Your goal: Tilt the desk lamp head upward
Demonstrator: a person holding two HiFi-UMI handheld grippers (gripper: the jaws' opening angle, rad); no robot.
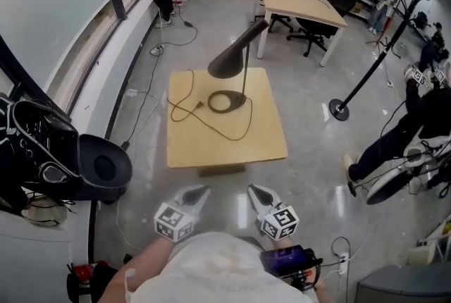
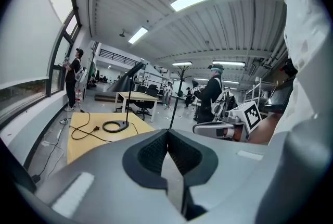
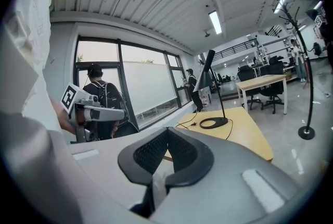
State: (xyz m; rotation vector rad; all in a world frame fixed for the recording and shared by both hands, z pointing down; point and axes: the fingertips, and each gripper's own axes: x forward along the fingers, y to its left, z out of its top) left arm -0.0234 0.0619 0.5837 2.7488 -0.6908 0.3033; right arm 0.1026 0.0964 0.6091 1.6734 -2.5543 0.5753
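Left tool (image 1: 199, 191): jaws pressed together, nothing between them, touching nothing. Right tool (image 1: 256, 191): the same, jaws together and empty. You hold the two side by side just in front of your body, tips aimed at the near edge of the worktop (image 1: 225, 143), over bare floor and apart from that edge. In the gripper views the left tool's pads (image 2: 152, 153) meet along one line, and so do the right tool's pads (image 3: 151, 153).

Desk lamp (image 1: 244, 79) stands on the far half of the worktop. Ring base (image 1: 225, 102) lies flat on the wood, with the thin stem upright at its right side. Lamp head (image 1: 231, 60), a dark cone, slopes downward with the wide mouth low and to the left. Cord (image 1: 184, 110) loops over the wood left of and in front of the base.

Edges and room:
- The near half of the worktop is bare.
- Black gear (image 1: 99, 168) sits close off the near left corner.
- Pole stand (image 1: 366, 76) is to your right, its round foot on the floor well apart from the right edge.
- Second table (image 1: 299, 2) is beyond, with office chairs around it.
- A seated person's legs (image 1: 394, 143) are at far right.
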